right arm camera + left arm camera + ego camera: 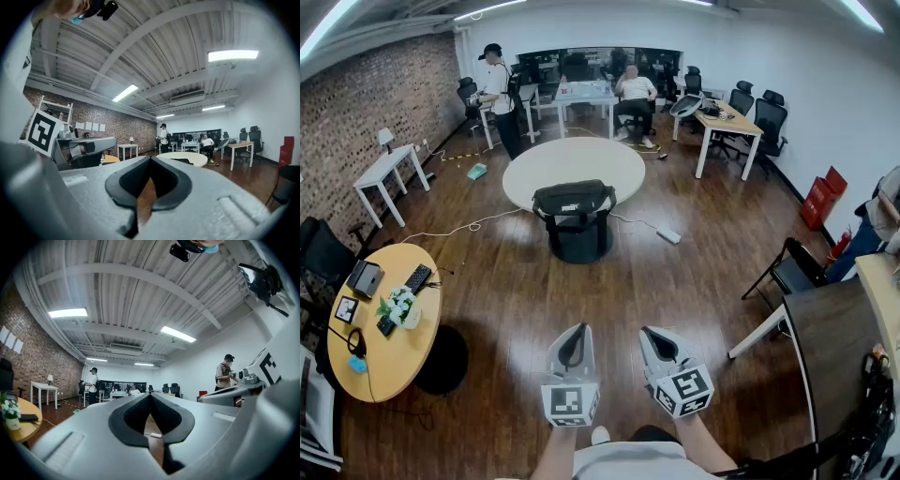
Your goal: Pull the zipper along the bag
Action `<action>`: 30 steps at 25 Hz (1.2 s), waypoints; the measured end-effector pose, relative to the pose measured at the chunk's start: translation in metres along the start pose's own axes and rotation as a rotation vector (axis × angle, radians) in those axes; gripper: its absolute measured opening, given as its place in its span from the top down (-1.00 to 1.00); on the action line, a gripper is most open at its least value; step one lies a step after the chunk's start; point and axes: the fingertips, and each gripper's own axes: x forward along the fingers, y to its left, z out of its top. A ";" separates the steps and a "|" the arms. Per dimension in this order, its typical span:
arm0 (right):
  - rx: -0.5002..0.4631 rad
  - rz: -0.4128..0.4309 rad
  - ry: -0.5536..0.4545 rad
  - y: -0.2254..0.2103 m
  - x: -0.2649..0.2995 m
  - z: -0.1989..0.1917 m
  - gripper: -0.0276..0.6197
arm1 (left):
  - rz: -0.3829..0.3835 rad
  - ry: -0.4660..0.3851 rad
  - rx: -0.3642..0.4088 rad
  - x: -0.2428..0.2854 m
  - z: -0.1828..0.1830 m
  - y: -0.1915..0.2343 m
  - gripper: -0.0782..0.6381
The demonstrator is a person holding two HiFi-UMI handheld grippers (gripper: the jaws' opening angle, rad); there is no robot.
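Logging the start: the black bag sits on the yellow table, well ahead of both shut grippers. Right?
No: the bag sits on the white table, as the head view shows. It is well ahead of the shut left gripper and right gripper.

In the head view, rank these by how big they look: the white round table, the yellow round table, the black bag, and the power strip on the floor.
1. yellow round table, though it is nearer the camera, so its lead is unsure
2. white round table
3. black bag
4. power strip
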 end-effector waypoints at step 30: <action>0.108 0.125 0.059 -0.275 0.352 -0.020 0.95 | 0.032 0.148 0.082 0.414 -0.078 0.102 0.73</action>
